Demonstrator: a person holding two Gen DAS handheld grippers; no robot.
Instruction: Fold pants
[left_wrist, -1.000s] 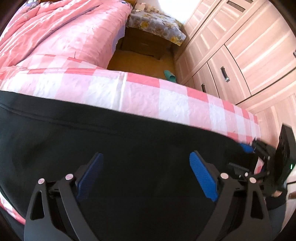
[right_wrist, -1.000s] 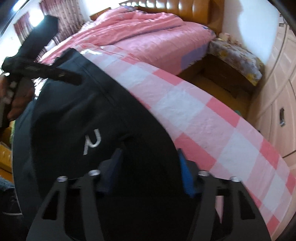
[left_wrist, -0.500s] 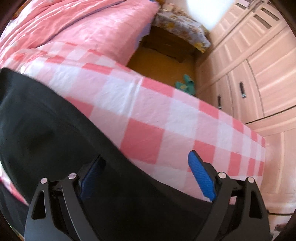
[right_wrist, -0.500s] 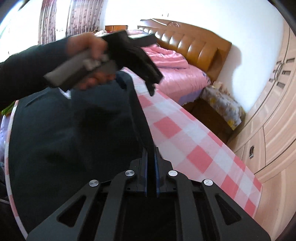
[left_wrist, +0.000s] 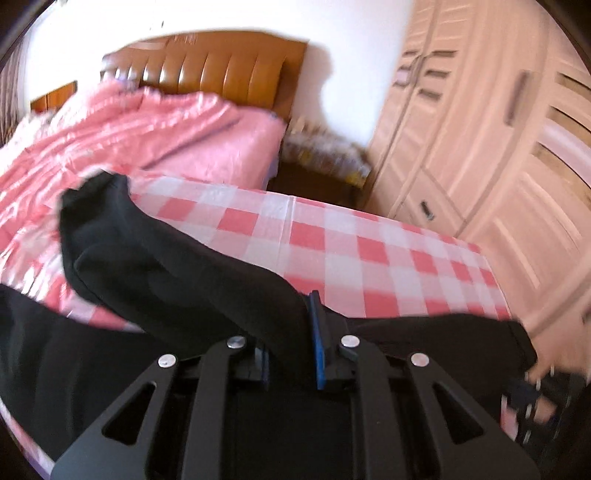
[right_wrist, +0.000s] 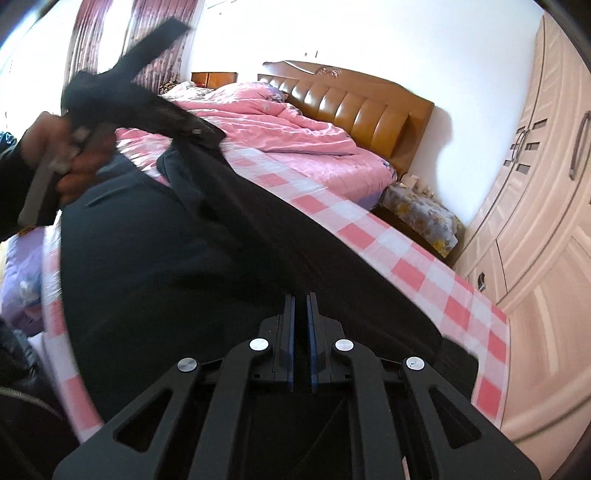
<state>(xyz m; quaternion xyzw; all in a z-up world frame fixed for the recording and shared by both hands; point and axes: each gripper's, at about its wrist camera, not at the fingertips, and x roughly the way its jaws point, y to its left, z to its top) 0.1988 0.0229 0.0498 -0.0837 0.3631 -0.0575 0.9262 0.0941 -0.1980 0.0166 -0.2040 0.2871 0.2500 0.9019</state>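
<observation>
Black pants (left_wrist: 155, 347) (right_wrist: 177, 280) lie across the pink-and-white checked sheet (left_wrist: 369, 254) (right_wrist: 424, 266). In the left wrist view my left gripper (left_wrist: 290, 350) has its jaws closing tight on a bunched fold of the pants. That fold rises from the pads toward the upper left. My right gripper (right_wrist: 301, 325) is shut on a thin edge of the pants. This edge runs taut up to the left gripper (right_wrist: 208, 138), which a hand (right_wrist: 70, 162) holds above the bed. The right gripper (left_wrist: 535, 391) appears only as a blur at the left wrist view's lower right.
A rumpled pink quilt (left_wrist: 147, 136) (right_wrist: 295, 125) covers the bed's far half, below a brown padded headboard (right_wrist: 354, 110). A nightstand with a flowered cloth (right_wrist: 421, 214) stands beside the bed. A pale wooden wardrobe (left_wrist: 498, 155) fills the right side.
My left gripper went from open over the flat pants to shut on a fold. The right gripper closed on the edge. Both lifted, with the cloth rising off the sheet.
</observation>
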